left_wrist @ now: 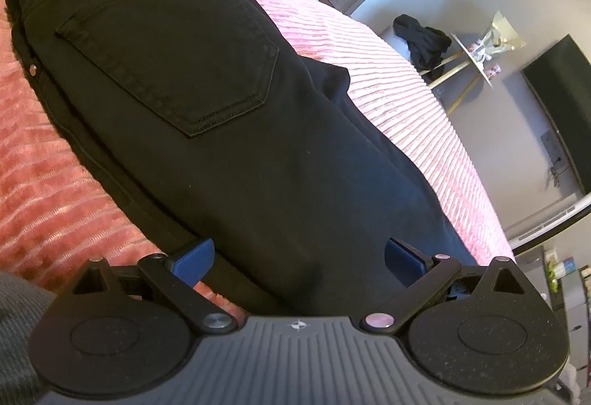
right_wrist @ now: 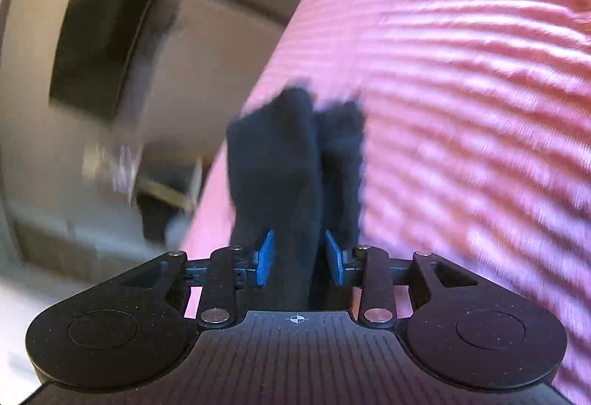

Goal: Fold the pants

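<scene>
While the left gripper (left_wrist: 298, 259) hovered low over the black pants (left_wrist: 207, 117), its blue pads (left_wrist: 195, 259) stood wide apart, gripping nothing, one on either side of the cloth. The pants lay on the pink bedspread (left_wrist: 402, 102) with a back pocket (left_wrist: 173, 50) facing up, apparently already doubled lengthwise, leg on leg. In the right wrist's blurred view, the right gripper (right_wrist: 300, 259) had its pads (right_wrist: 266, 257) closed in on a bunch of dark cloth (right_wrist: 284, 161), likely the hem end of the legs, lifted above the bedspread (right_wrist: 461, 80). As I judged it, the lengthwise fold was done, and carrying the legs up toward the waist was still left.
</scene>
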Action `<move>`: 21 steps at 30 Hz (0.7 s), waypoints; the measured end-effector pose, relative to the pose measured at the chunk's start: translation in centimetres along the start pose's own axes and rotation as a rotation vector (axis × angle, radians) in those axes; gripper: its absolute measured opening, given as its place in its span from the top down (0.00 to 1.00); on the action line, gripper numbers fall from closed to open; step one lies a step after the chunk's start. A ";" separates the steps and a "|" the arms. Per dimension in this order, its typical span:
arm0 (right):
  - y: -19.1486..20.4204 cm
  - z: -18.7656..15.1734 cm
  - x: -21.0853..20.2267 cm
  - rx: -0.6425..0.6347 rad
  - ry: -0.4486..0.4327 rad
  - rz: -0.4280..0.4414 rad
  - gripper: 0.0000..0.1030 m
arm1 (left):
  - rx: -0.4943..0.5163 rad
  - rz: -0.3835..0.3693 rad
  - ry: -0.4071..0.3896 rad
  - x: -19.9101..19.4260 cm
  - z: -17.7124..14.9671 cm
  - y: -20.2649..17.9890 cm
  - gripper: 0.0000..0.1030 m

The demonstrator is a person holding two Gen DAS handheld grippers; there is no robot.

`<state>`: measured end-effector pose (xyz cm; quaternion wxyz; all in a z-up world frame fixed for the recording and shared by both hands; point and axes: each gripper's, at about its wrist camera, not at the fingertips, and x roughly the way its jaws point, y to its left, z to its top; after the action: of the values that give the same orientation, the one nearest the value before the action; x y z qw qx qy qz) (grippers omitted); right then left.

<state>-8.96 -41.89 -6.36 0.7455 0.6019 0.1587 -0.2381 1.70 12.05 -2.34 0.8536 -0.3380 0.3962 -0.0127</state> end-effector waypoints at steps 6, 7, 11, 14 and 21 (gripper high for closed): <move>4.8 -4.1 -1.0 -0.198 0.179 -0.012 0.52 | 0.019 -0.020 0.018 0.5 -0.5 -0.9 0.04; 5.4 -4.8 -0.8 -0.216 0.213 -0.009 0.51 | 0.019 -0.025 0.026 0.7 -0.6 -1.0 0.04; 6.4 -7.2 0.1 -0.208 0.347 0.015 0.48 | 0.000 -0.033 0.029 0.6 -1.0 -1.2 0.04; 6.5 -7.8 0.6 -0.206 0.386 0.004 0.52 | -0.041 -0.019 0.018 0.3 -0.9 -0.8 0.04; 7.3 -8.1 1.9 -0.244 0.398 -0.079 0.65 | -0.093 -0.013 -0.002 0.2 -0.6 0.1 0.08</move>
<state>-2.93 -33.16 -3.17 0.7570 0.5357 0.3536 -0.1226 1.43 11.72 -2.81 0.8373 -0.3797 0.3934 0.0004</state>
